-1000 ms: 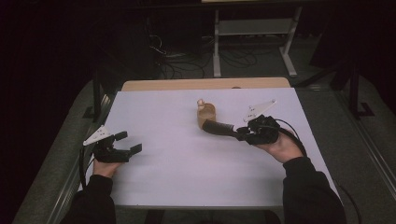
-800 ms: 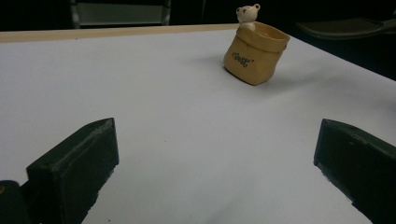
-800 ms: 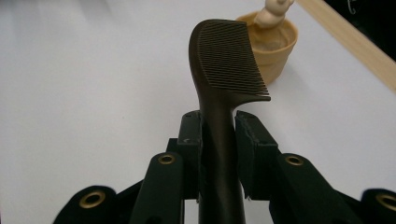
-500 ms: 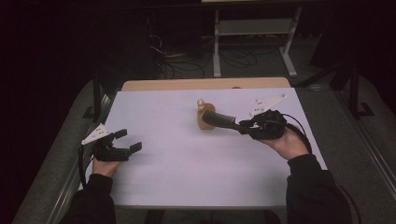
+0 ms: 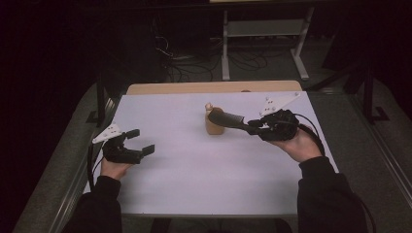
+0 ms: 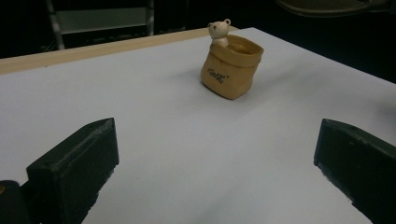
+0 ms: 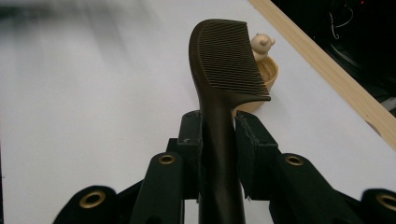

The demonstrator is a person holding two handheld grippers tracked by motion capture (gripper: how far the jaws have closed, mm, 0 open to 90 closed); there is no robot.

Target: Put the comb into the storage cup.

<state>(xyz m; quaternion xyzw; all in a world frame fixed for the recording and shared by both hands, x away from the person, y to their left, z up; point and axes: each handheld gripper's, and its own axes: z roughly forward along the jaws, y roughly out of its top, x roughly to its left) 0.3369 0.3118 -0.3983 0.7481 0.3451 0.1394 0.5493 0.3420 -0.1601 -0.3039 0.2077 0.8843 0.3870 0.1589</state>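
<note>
A tan sack-shaped pot point(image 5: 214, 125) with a small bear figure on its rim stands upright on the white table top point(image 5: 194, 174), also visible as the pot point(image 6: 231, 67) in the left gripper view. My right gripper point(image 5: 252, 126) is shut on the handle of a dark brown comb point(image 7: 226, 70), held above the table with the comb's toothed head point(image 5: 224, 118) over the pot point(image 7: 267, 74). My left gripper point(image 5: 142, 141) hovers at the table's left side, open, with nothing between its fingers point(image 6: 74, 170).
A wooden strip point(image 5: 214, 87) runs along the table's far edge. Beyond it stand a metal frame point(image 5: 262, 34) and cables on the dark floor. Grey surfaces flank the table on both sides.
The right gripper has lifted the comb off the table and swung its head up over the pot. The left gripper has risen slightly.
</note>
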